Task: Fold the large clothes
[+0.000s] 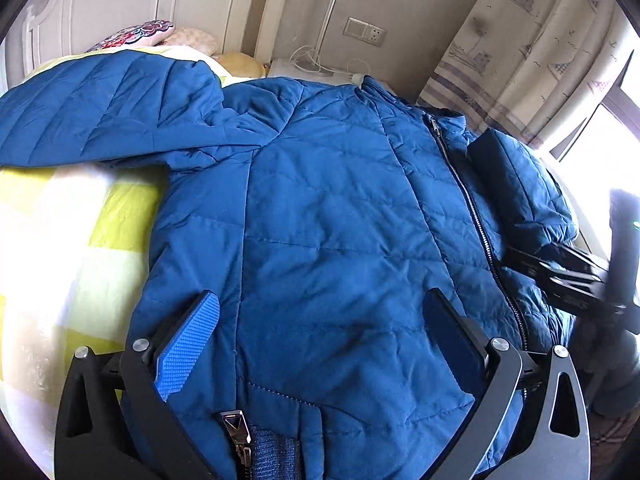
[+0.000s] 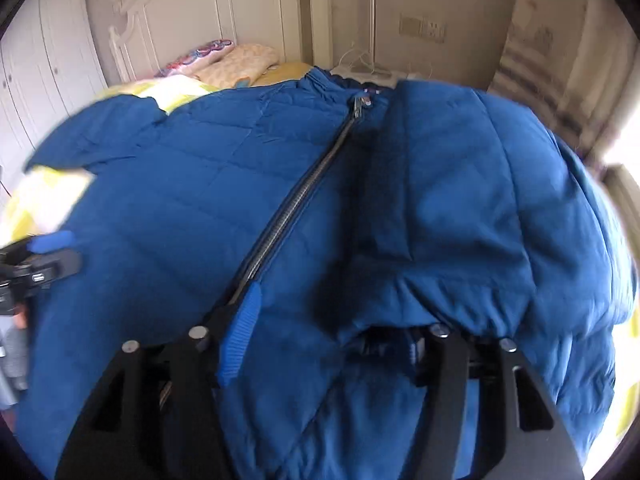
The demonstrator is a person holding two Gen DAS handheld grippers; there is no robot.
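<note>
A blue quilted jacket [image 1: 340, 208] lies face-up and zipped on a bed [image 1: 60, 240] with a yellow-and-white checked cover, its collar toward the headboard [image 2: 208, 12] and its hem at my end. From the left wrist view, my left gripper [image 1: 320, 344] stands with its fingers spread wide over the lower front panel, near the zip pull [image 1: 238, 432] at the hem, with nothing held between them. One sleeve [image 1: 96, 108] stretches flat out to the side, unfolded. On the other side, the right wrist view shows the second sleeve [image 2: 460, 200] already brought in over the chest beside the zip [image 2: 296, 204]; its cuff end bunches up against my right gripper [image 2: 332, 344]. One blue finger [image 2: 240, 332] of that gripper shows clearly, the other is buried under fabric, so I cannot tell whether it is clamped on the sleeve or merely pushed beneath it. By my reading the fold is at an early stage: one sleeve is roughly tucked, the far sleeve remains to be folded in, and the body has yet to be doubled over from hem to collar. Pillows [image 2: 240, 60] sit well clear at the head of the bed.
</note>
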